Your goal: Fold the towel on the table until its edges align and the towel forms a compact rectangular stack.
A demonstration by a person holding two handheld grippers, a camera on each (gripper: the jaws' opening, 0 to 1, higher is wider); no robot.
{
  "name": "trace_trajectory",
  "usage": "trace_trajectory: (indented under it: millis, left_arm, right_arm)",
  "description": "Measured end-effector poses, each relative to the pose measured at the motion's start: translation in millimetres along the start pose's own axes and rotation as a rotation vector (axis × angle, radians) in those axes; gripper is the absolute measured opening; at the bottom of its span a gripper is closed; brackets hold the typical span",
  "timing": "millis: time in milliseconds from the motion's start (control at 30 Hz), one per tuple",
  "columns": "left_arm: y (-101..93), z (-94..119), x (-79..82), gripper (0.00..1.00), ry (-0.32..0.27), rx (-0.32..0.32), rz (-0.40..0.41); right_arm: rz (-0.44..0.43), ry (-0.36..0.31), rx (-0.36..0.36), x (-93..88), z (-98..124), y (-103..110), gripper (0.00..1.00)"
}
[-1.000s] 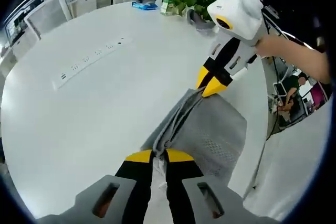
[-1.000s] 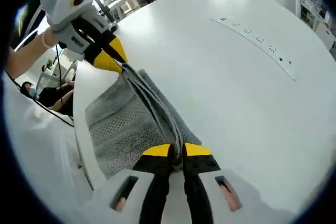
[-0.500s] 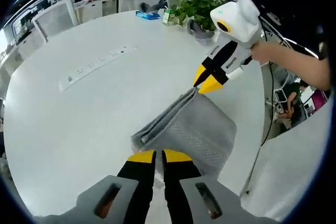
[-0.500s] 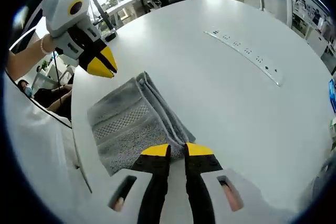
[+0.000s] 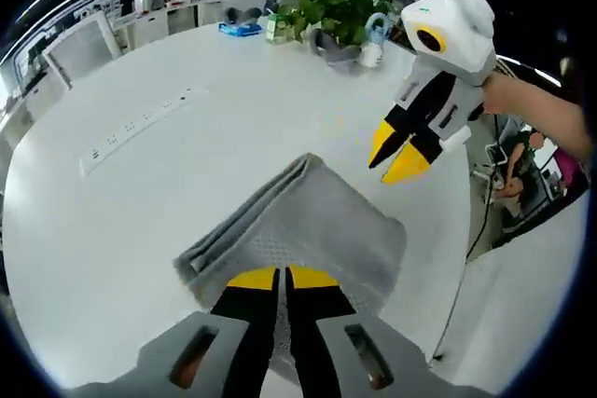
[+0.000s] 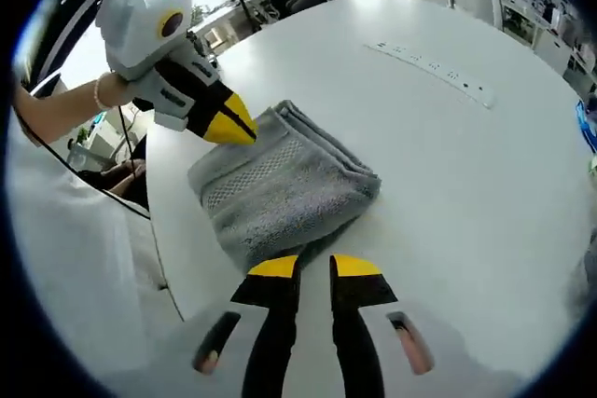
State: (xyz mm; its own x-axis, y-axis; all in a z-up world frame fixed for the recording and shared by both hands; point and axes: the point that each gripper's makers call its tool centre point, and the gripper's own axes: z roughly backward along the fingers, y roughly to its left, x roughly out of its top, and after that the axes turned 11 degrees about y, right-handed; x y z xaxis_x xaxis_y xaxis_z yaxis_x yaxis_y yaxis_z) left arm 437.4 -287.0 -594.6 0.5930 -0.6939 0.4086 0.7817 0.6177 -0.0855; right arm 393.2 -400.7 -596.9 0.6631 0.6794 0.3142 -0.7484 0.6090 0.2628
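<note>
Grey towel [image 6: 284,184] beyond right claw [image 6: 315,267]

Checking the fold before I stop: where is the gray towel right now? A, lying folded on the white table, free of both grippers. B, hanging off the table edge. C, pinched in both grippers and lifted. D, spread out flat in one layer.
A: the towel lies as a folded stack on the table, with the left gripper and right gripper both off it.

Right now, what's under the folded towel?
The grey towel lies folded in layers on the white table, near its edge. Only bare tabletop shows around it; anything directly beneath the folds is covered.
</note>
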Motion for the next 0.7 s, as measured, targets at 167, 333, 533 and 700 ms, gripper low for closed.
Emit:
trace_trajectory:
  millis: [167,333,533,700]
  left_arm:
    - [3.2,-18,2.0,0.01,-0.006,0.027,0.01]
    - [6.8,-36,-18.5,0.01,0.067,0.085,-0.032]
    - [7.8,-44,-25.3,0.01,-0.036,0.1,-0.132]
    - [10.6,-45,-24.7,0.01,-0.061,0.037,0.026]
  right_arm:
    - [-0.022,-0.005,0.015,-13.7,-7,11,0.12]
    - [-0.086,-0.06,0.092,-15.0,-16,28,0.13]
    - [-0.137,-0.096,0.133,-17.9,-24,34,0.14]
    - [-0.158,-0.105,0.136,-17.8,-31,34,0.14]
